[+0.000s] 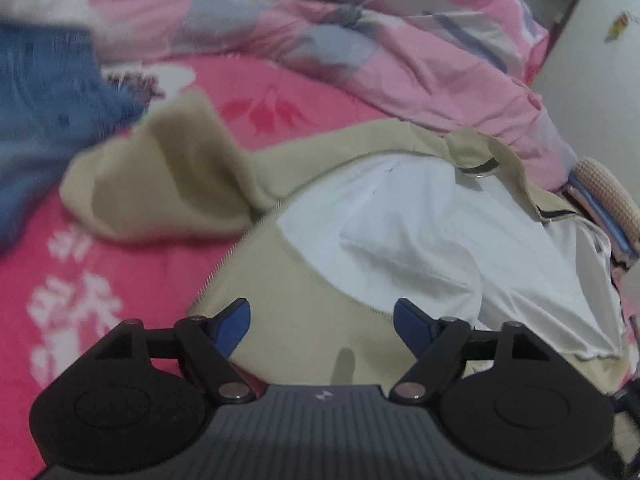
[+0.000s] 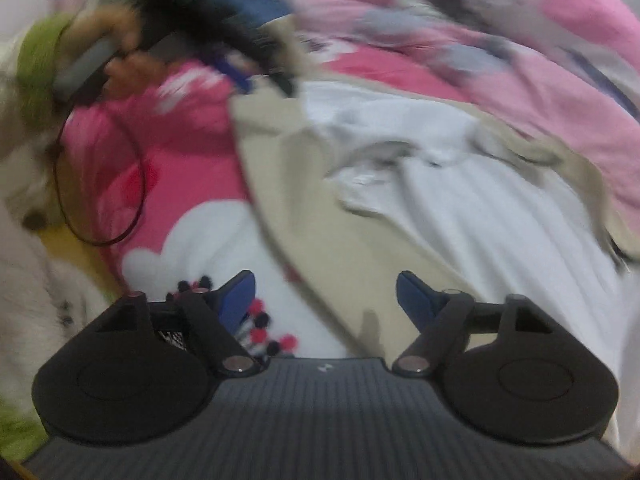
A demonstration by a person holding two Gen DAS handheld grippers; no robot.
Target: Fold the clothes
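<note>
Bed with a bright pink printed sheet (image 1: 168, 240), beige garment (image 1: 304, 320) with white lining spread open on the sheet, crumpled pale pink quilt (image 1: 400, 80) heaped just beyond the garment, blurred blue denim (image 1: 44, 100) left of the garment

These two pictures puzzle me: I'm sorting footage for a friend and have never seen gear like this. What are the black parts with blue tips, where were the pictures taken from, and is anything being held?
Each picture comes from a camera mounted on a handheld two-finger gripper, looking forward along its fingers; a person carries one in each hand. The first shows the left gripper, the second the right gripper. The blue tips are finger pads. Both stand open, with nothing between them. Below lies a pair of beige trousers, turned so the white pocket lining shows, spread on a pink bedsheet. A rumpled pink quilt lies behind. At the top left of the blurred right view, a hand carries the other gripper.
</note>
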